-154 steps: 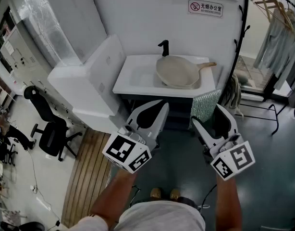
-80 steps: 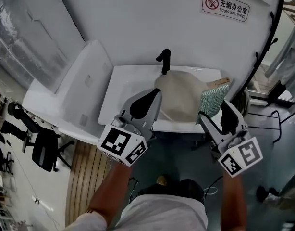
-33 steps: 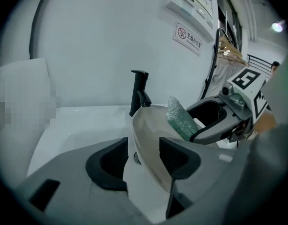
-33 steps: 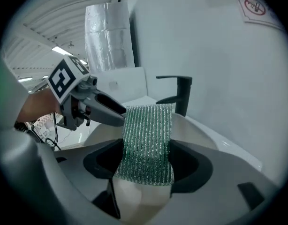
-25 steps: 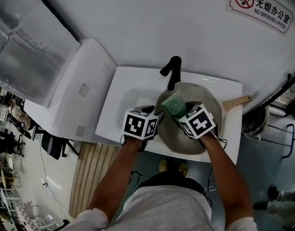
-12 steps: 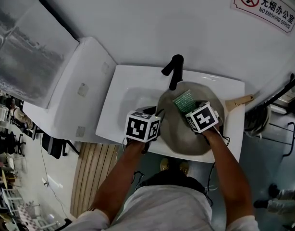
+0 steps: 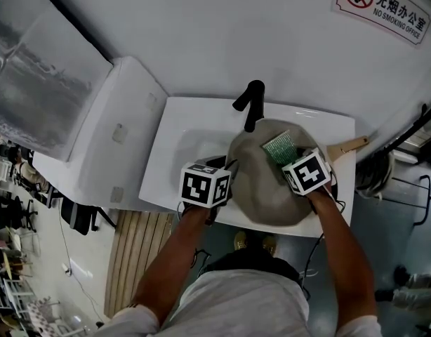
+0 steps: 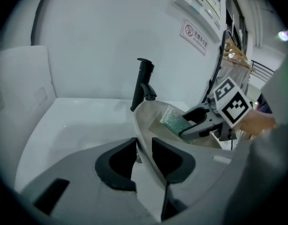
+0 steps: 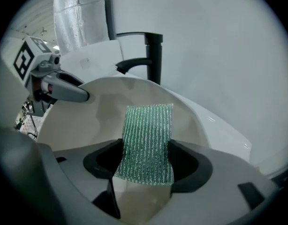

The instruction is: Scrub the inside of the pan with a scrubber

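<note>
Left gripper (image 8: 144,150) is clamping the rim of the pan (image 7: 261,188), just ahead of its jaws, in the sink (image 7: 191,135). Right gripper (image 9: 146,159) is pinching the green mesh scrubber (image 9: 148,130), which is sticking forward into the pan. The scrubber is probably soft and floppy, so take hold low. The pan looks stiff and slick, so hold it by the rim.

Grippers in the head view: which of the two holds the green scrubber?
The right gripper: the green scrubber is pinched between its jaws, inside the pan. The left gripper clamps the pan's rim instead.
</note>
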